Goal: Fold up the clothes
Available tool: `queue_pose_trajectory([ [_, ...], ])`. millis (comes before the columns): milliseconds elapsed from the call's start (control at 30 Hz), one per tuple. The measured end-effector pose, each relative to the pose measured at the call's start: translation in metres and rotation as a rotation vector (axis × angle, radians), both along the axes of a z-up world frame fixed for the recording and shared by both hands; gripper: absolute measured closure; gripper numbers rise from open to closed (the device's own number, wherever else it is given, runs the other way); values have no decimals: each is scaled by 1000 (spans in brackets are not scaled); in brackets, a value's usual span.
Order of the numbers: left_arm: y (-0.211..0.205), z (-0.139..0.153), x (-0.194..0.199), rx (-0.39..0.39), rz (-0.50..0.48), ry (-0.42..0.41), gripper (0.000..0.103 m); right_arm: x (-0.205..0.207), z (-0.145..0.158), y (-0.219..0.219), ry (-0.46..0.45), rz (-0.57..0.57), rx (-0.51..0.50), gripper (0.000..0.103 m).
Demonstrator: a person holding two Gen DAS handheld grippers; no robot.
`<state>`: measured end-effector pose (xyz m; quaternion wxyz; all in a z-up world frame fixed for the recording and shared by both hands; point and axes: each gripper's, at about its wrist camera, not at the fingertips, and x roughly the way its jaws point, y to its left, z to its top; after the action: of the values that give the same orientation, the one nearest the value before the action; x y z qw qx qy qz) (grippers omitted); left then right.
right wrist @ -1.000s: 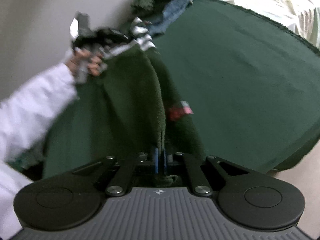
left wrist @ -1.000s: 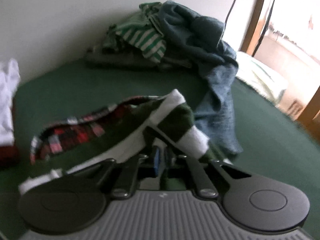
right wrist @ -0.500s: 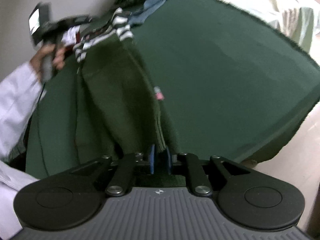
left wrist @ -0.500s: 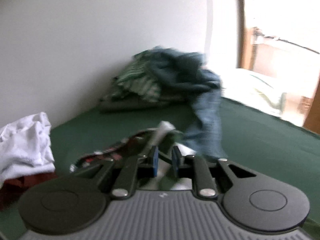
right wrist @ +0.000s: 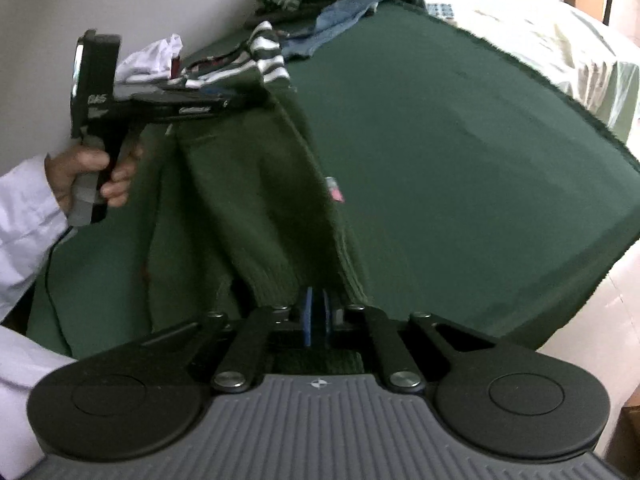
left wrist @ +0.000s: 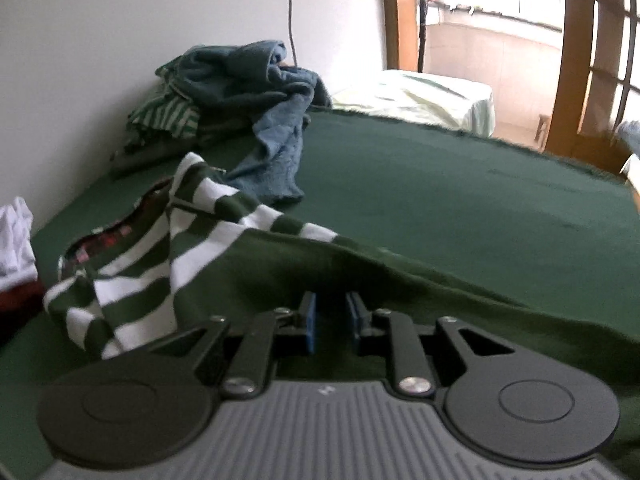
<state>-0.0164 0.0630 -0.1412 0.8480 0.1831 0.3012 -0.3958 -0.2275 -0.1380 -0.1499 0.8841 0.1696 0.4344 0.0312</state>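
Note:
A dark green sweater [right wrist: 248, 200] with a green-and-white striped collar [left wrist: 192, 248] and red plaid lining hangs stretched between both grippers above the green blanket [right wrist: 460, 140]. My right gripper [right wrist: 317, 314] is shut on its ribbed hem. In the right wrist view my left gripper [right wrist: 256, 98], held by a hand [right wrist: 92, 176] in a white sleeve, grips the sweater just below the striped collar. In the left wrist view the left gripper [left wrist: 331, 316] has its blue pads [left wrist: 308, 320] a little apart, with a thick fold of green fabric between them.
A pile of clothes [left wrist: 224, 88] lies against the wall at the back, with a blue garment [left wrist: 276, 152] trailing from it. A white garment [left wrist: 14, 232] sits at the left. A pale green sheet [left wrist: 420, 96] and a wooden door frame [left wrist: 576, 60] lie beyond the blanket.
In the right wrist view the left gripper has swung to the left, drawing the sweater out taut and wider. The right gripper has stayed in place at the hem.

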Motion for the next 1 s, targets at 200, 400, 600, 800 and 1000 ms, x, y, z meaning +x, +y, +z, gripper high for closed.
queue_pose_trajectory([
  [200, 8, -2, -48, -27, -70, 70, 73, 17, -11, 3, -12, 33, 39, 90],
  [400, 12, -5, -70, -43, 2, 116, 79, 47, 1, -8, -68, 206, 103, 82],
  [600, 13, -3, -90, -79, 108, 179, 73, 97, -13, -7, -18, 411, 77, 92],
  [800, 14, 4, -106, -150, 270, 297, 72, 110, -21, -16, -44, 647, 86, 98],
  [1000, 14, -6, -152, -171, 450, 341, 64, 111, -27, -14, -79, 790, 112, 98],
])
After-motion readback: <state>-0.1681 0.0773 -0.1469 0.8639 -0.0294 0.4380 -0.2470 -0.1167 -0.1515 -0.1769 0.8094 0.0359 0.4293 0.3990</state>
